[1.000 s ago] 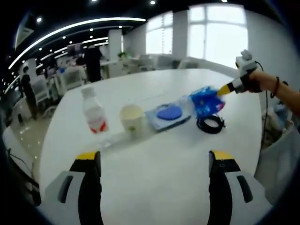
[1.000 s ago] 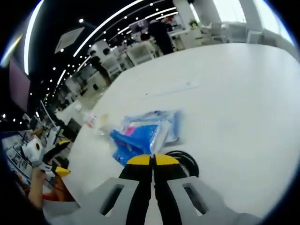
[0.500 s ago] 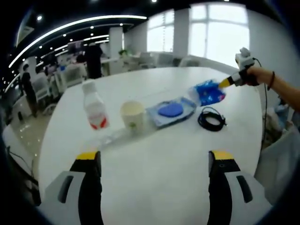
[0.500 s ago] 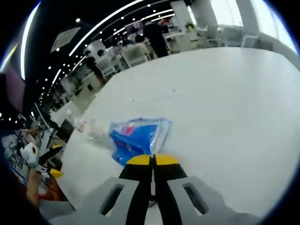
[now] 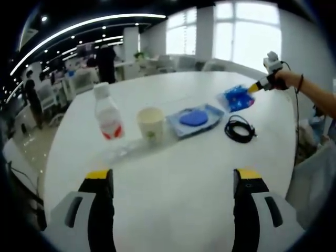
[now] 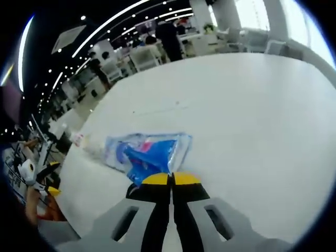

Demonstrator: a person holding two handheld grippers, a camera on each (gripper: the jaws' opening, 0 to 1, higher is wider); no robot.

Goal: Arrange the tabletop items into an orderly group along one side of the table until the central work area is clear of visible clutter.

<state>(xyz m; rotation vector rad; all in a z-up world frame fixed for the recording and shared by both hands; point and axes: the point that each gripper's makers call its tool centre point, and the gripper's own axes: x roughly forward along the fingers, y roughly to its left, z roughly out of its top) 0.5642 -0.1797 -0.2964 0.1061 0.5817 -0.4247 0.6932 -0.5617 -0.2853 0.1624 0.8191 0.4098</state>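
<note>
Carried clear of the cable (image 5: 240, 129), blue packet (image 6: 152, 155) hung pinched in closed right gripper (image 6: 169, 179) above table (image 6: 252, 121); left gripper (image 5: 174, 174) gaped empty; best set down flat beside tray (image 5: 195, 118).

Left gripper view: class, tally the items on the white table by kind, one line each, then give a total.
Clear plastic bottle with red label: 1
Cream paper cup: 1
Clear tray holding a blue disc: 1
Blue plastic packet, gripped by the right gripper: 1
Coiled black cable: 1
Total: 5
</note>
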